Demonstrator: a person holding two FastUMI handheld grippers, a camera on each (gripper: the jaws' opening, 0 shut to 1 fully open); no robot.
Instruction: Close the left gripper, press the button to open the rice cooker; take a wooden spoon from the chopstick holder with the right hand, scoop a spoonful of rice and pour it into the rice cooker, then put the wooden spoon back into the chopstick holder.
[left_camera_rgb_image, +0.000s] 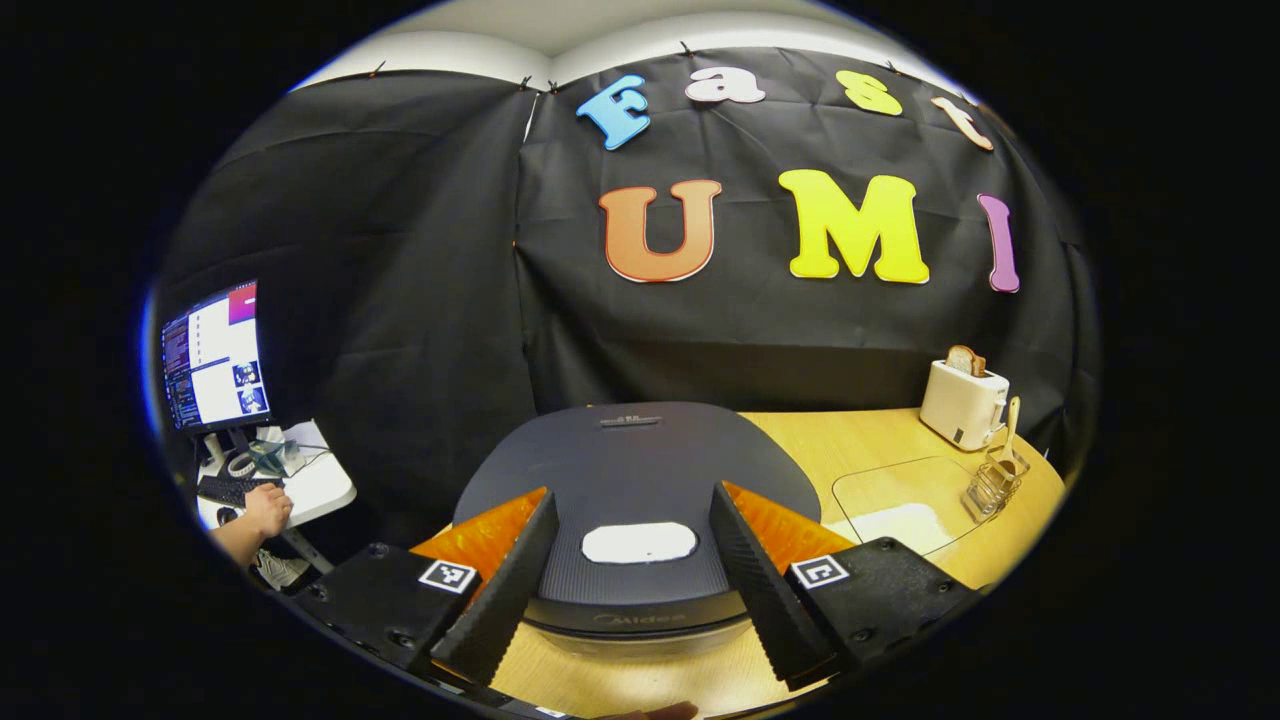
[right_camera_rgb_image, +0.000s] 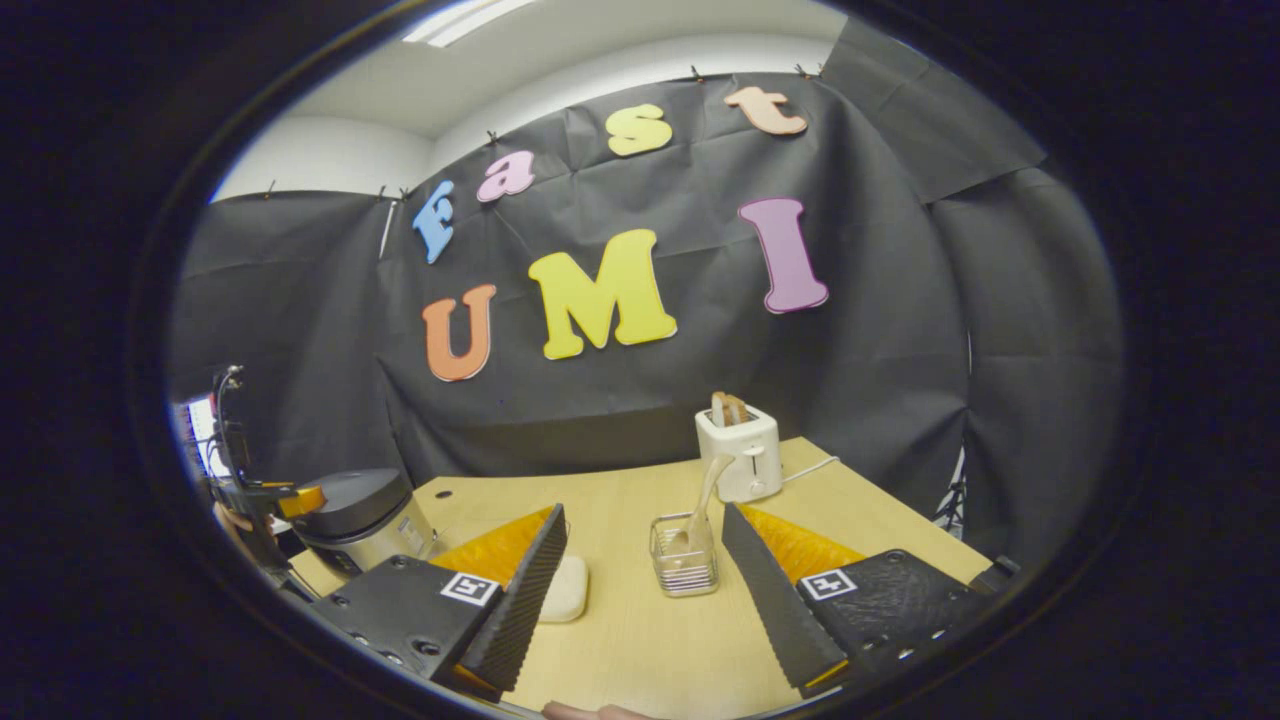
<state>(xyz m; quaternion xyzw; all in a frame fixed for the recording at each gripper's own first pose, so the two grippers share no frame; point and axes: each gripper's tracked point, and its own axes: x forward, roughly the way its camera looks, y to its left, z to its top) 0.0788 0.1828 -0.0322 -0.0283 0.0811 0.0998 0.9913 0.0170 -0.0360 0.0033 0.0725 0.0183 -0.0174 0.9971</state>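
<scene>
- The left gripper (left_camera_rgb_image: 632, 570) hangs nearest, its ribbed, wedge-shaped fingers spread wide over the rice cooker (left_camera_rgb_image: 635, 480), gripping nothing.
- The rice cooker is a rounded dark body with a smooth matte lid, closed; a pale oval button (left_camera_rgb_image: 639, 542) sits at its near edge.
- The right gripper (right_camera_rgb_image: 645, 590) is also released, its fingers flanking the clear ribbed chopstick holder (right_camera_rgb_image: 684, 555) on the wooden table (right_camera_rgb_image: 640, 640).
- The wooden spoon (right_camera_rgb_image: 706, 495) stands in the holder, handle leaning up and right towards the white toaster (right_camera_rgb_image: 739, 452).
- A shallow container of white rice (left_camera_rgb_image: 900, 522) lies right of the cooker.

Each handheld gripper, left (left_camera_rgb_image: 632, 580) and right (right_camera_rgb_image: 640, 590), has black screw-studded blocks bearing square black-and-white markers, ribbed wedge-shaped fingers and orange textured panels behind them.
</scene>
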